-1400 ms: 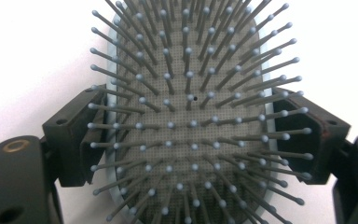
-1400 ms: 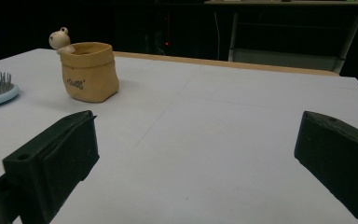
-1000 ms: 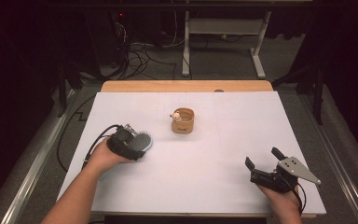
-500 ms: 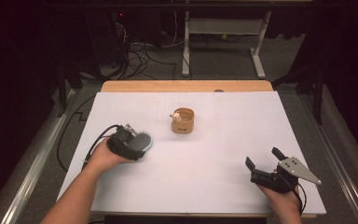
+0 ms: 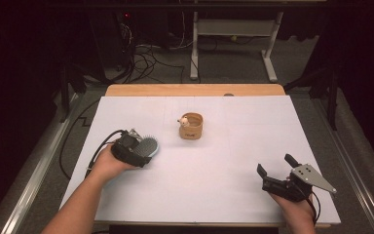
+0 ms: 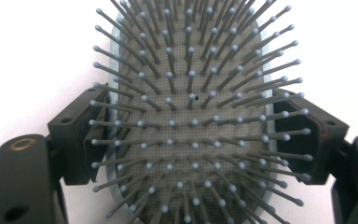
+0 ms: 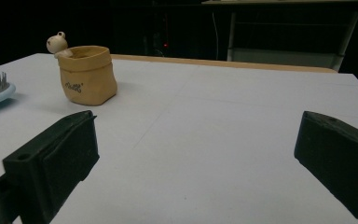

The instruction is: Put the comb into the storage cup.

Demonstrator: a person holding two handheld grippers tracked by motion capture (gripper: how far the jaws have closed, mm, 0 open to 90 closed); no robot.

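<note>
— What's the left gripper [image 5: 135, 150] got?
— A hairbrush [image 6: 191, 116], bristles up, pinched at both edges, low over the table's [image 5: 214, 195] left side.
— And the right gripper [image 5: 278, 174]?
— Jaws wide apart, holding nothing, near the front right corner. The tan pot [image 5: 191, 126] sits mid-table, apart from both.

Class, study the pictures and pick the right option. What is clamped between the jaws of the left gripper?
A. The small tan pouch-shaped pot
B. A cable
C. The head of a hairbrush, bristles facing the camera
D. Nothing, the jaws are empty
C. In the left gripper view the left gripper has its two black jaws pressed against both sides of the hairbrush, whose bristles point up at the camera.
</note>
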